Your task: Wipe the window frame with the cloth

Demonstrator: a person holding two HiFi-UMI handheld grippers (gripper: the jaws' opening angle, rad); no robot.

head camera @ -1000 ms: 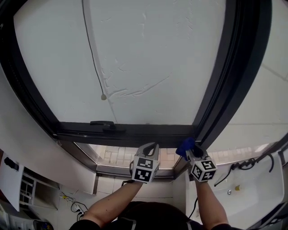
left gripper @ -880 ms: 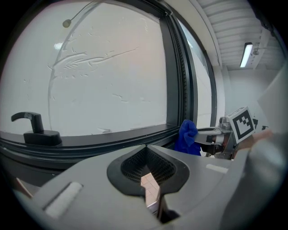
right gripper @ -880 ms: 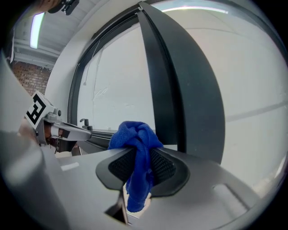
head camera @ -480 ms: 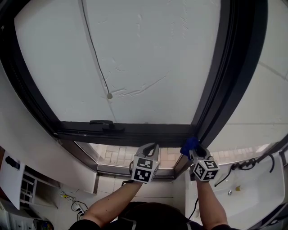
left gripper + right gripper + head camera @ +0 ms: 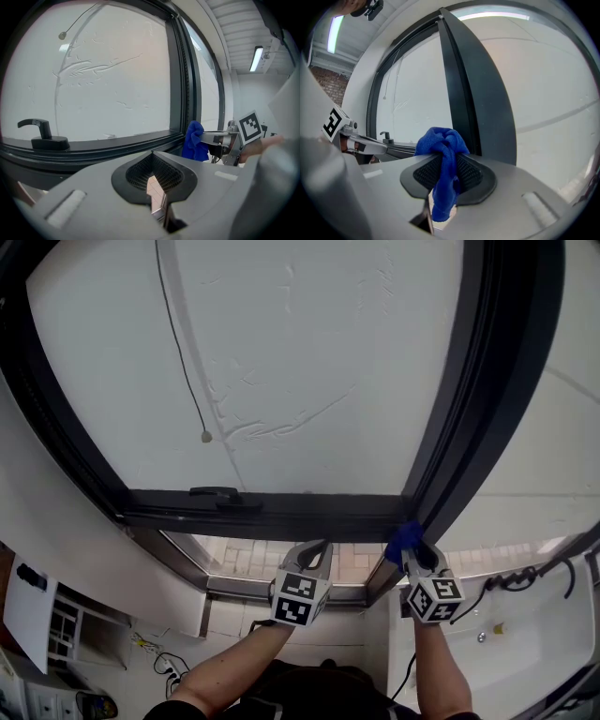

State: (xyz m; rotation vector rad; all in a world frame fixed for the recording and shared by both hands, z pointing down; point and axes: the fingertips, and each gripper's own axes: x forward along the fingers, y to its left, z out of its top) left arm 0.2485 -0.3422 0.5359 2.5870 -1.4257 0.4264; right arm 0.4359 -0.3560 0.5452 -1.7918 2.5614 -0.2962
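The window's dark frame [image 5: 281, 517] runs along the bottom of the pane and meets a dark upright [image 5: 469, 418] at the right. My right gripper [image 5: 415, 554] is shut on a blue cloth [image 5: 403, 538], and the cloth sits against the lower right corner where the two frame pieces meet. In the right gripper view the cloth [image 5: 443, 159] bunches above the jaws and hangs down between them, just in front of the upright [image 5: 473, 93]. My left gripper [image 5: 317, 551] hovers below the bottom rail, shut with nothing in it. From the left gripper view the cloth [image 5: 193, 140] shows to the right.
A black window handle [image 5: 217, 493] sits on the bottom rail at the left. A thin pull cord with a bead [image 5: 205, 436] hangs over the frosted pane. A white basin with a hose [image 5: 525, 615] lies at lower right, and loose cables [image 5: 155, 662] at lower left.
The right gripper with the blue cloth has shifted slightly right, closer into the frame's lower right corner. The left gripper has hardly moved.
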